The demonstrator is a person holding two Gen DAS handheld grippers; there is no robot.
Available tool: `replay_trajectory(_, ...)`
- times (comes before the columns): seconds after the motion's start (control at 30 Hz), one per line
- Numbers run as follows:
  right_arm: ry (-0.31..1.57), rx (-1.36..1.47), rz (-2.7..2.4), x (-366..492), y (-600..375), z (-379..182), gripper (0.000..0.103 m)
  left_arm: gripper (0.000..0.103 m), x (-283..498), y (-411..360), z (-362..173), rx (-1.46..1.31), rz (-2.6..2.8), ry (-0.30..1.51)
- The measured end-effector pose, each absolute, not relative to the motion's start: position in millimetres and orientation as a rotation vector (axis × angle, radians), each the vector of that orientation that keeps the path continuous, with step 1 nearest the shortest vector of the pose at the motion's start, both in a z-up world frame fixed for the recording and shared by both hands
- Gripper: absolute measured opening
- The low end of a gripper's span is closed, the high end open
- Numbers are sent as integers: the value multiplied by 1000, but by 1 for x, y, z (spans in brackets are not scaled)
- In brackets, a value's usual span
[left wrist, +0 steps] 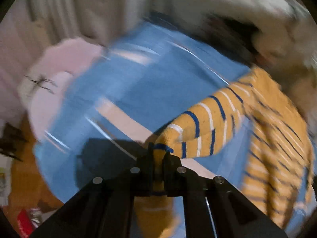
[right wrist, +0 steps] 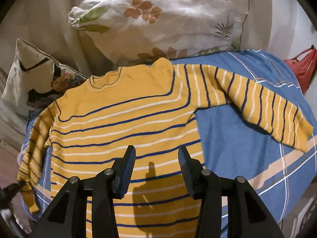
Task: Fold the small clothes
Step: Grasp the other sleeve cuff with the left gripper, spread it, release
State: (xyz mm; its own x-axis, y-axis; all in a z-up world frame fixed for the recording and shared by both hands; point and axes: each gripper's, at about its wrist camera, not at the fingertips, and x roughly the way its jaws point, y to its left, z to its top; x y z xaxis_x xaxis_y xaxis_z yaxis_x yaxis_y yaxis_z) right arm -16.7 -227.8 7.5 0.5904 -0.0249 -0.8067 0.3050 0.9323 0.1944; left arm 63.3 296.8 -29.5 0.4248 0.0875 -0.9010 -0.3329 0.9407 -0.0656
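Observation:
A yellow sweater (right wrist: 122,119) with blue and white stripes lies face up on a blue bedsheet (right wrist: 237,138), neck towards the pillows. My right gripper (right wrist: 156,158) hovers open over its lower body, nothing between the fingers. Its one sleeve (right wrist: 267,107) stretches out flat to the right. In the blurred left wrist view my left gripper (left wrist: 157,154) is shut on the cuff of the other sleeve (left wrist: 208,123), which runs from the fingers back to the sweater body (left wrist: 277,148). In the right wrist view that sleeve (right wrist: 33,148) hangs blurred at the left edge.
A large floral pillow (right wrist: 168,19) and a small patterned cushion (right wrist: 29,75) lie behind the sweater's neck. A red bag (right wrist: 305,67) hangs beyond the bed's right edge. A pink bundle (left wrist: 65,59) sits at the sheet's far corner, with wooden floor (left wrist: 25,178) beside the bed.

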Motion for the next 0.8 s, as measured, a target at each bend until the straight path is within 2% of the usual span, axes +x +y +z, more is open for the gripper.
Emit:
replay_trajectory(0.13,926,391,-226,-20,-226,4,49,15,88,342,-27,-247,360,1091)
replay_trajectory(0.43,801,492,-322,-53,-238,13,53,17,80,346,-30,-295,236,1079)
replay_trajectory(0.6,841,699,-194,-62,-265,-2,53,18,42,302,-23,-339,132,1065)
replay_trajectory(0.7,911,663,-147,-66,-270,-10,53,27,15,260,-26,-348,23,1090)
replay_trajectory(0.8,981,573,-68,-78,-268,-18,53,30,-7,217,-41,-363,-86,1134)
